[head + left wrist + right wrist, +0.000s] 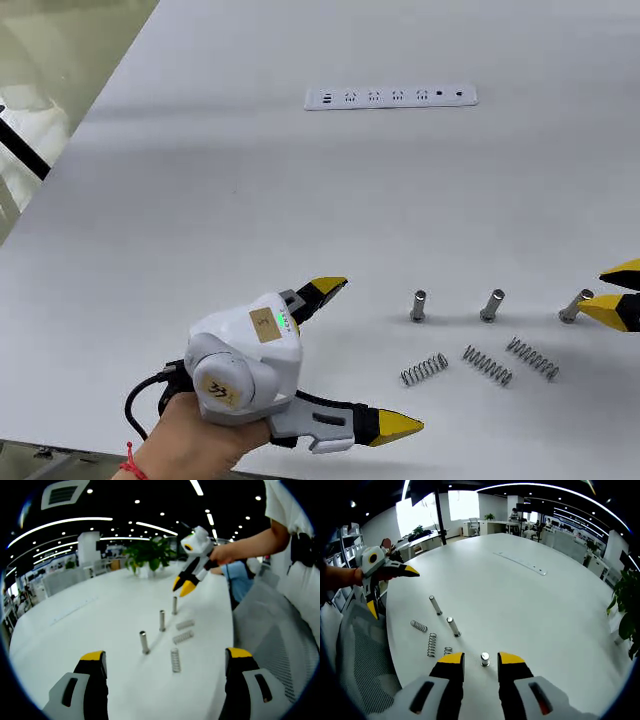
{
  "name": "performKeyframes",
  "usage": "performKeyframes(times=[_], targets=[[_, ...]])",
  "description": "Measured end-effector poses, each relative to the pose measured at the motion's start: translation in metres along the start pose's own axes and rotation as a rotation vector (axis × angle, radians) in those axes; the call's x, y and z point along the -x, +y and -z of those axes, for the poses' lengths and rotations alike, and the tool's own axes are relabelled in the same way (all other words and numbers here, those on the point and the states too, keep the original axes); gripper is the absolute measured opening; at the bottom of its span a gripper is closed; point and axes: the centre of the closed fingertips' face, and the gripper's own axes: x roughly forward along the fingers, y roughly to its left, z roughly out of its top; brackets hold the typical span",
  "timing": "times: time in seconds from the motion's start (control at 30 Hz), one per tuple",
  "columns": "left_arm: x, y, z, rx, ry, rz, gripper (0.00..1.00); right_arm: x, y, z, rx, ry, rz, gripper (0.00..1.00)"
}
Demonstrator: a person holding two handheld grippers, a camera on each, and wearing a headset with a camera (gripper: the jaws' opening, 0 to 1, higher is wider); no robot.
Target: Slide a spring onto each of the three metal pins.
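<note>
At the end pin (485, 658), the right gripper (481, 655) hangs, jaws apart flanking it.

Bright, even light comes from ceiling strips (90, 519) and small round spots, plus a glaring window (462, 504). The white desk (300, 200) carries only soft, faint shadows. The head view is sharp. Both gripper views bend strongly at their edges, and the background there is slightly soft.

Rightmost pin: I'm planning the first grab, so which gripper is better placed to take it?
Right. The right gripper has its fingers either side of the rightmost pin; the left gripper hovers open beyond the row's other end.
</note>
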Motion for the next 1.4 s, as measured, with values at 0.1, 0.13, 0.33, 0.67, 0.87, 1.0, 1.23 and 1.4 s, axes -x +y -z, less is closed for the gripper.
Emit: performKeyframes(times=[0.1, 0.13, 0.33, 0.67, 0.87, 1.0, 1.23, 1.4], targets=[[0.001, -0.001, 0.0, -0.005, 0.006, 0.0, 0.98, 0.004, 0.001, 0.002, 0.005, -0.007, -0.001, 0.33], [0.001, -0.001, 0.0, -0.005, 0.006, 0.0, 0.98, 0.005, 0.002, 0.003, 0.007, -0.008, -0.001, 0.34], [0.002, -0.002, -0.002, -0.015, 0.014, -0.001, 0.98, 0.016, 0.006, 0.007, 0.017, -0.039, -0.011, 0.44], [0.005, -0.003, -0.004, -0.03, 0.03, -0.004, 0.97, 0.028, 0.018, 0.017, 0.042, -0.085, -0.066, 0.62], [0.005, -0.003, -0.003, -0.033, 0.048, -0.008, 0.95, 0.035, 0.024, 0.026, 0.058, -0.122, -0.104, 0.74], [0.006, -0.001, -0.002, -0.033, 0.068, -0.015, 0.93, 0.039, 0.028, 0.032, 0.07, -0.147, -0.125, 0.79], [0.005, 0.0, 0.004, -0.046, 0.129, -0.014, 0.85, 0.043, 0.036, 0.039, 0.094, -0.188, -0.159, 0.87], [0.0, 0.0, 0.009, -0.046, 0.184, -0.006, 0.76, 0.043, 0.038, 0.047, 0.101, -0.193, -0.173, 0.91]])
